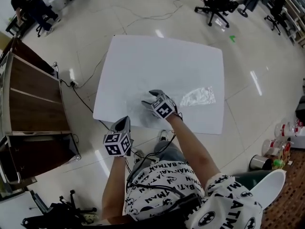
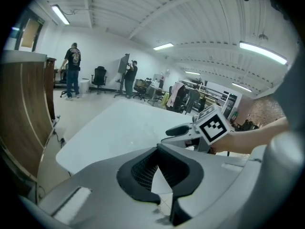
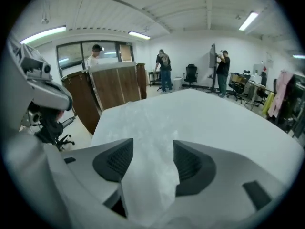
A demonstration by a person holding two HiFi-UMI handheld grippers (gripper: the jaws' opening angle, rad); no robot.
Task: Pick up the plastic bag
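Glossy pale floor tiles (image 1: pixel 267 66) are spread beneath a white rectangular worktop (image 1: pixel 162 56). A brown wooden cabinet (image 1: pixel 33 94) is stood to the worktop's left, black cables (image 1: pixel 83 99) are trailed over the floor, and black wheeled office chairs (image 1: pixel 217 4) are parked farther back. Long ceiling strip lights (image 2: pixel 263 51) are lit, and standing people (image 3: pixel 164 70) are seen near the far wall.

A crumpled clear plastic bag (image 1: pixel 198 97) is laid on the worktop toward its near right corner, just beside the right tool (image 1: pixel 150 98) on that tool's right. The bag's long axis is run roughly along the worktop's near edge, with its right end lying a little farther away than its left.

A thin translucent plastic film (image 3: pixel 145 128) is also laid flat on the worktop. In the right gripper view its long axis is run from between the jaws away toward the worktop corner nearest the cabinet. The right tool's jaws are held spread, and the near end of the film is seen between them, not pinched by the pads. Whether this film is a second bag cannot be told.

The left tool (image 1: pixel 125 120) is held at the worktop's near edge, left of the right tool and nearer the person. Its jaws are pressed together at the tips, and nothing is gripped between them.
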